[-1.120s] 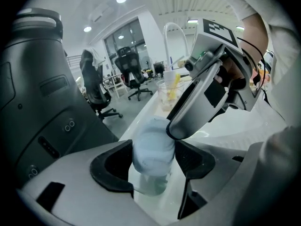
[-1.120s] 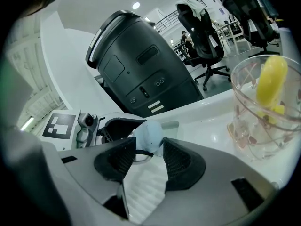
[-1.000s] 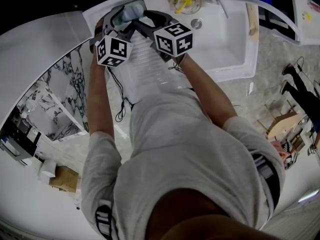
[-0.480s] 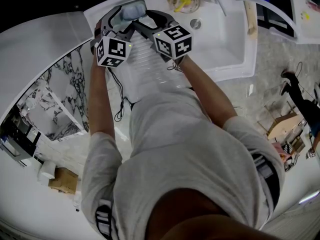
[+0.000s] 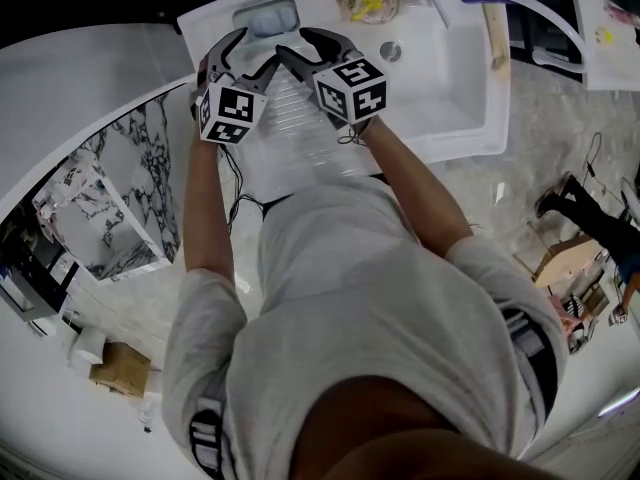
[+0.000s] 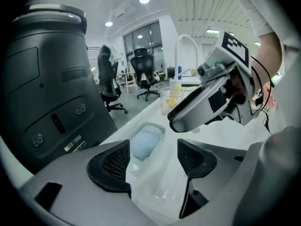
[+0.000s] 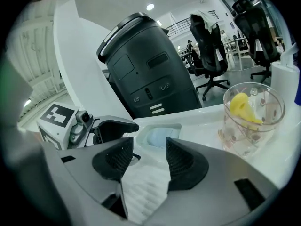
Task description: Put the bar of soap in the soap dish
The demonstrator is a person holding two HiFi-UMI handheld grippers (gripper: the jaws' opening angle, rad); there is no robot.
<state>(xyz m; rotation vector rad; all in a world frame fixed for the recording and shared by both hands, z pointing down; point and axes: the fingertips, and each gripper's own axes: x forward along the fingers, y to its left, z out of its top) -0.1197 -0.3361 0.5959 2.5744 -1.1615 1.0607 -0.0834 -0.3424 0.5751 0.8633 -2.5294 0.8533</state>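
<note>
Already home: the pale blue bar of soap [image 5: 268, 18] lies flat in the soap dish [image 5: 240, 16] at the sink's [image 5: 450, 88] back corner, touched by neither tool. Just short of it, the left gripper [image 6: 153, 161] stands released with nothing between its jaws. The right gripper [image 7: 146, 161] is equally empty, its jaws closing slightly on air. Any trouble from here would likely come from crowding. The two tools hang close together near the dish, so a careless swing could clip its rim, nudge the slick bar out, or knock one tool against the other. Both arms reach forward over the ribbed drainboard [image 5: 300, 133], side by side, tools tilted downward toward the dish.
</note>
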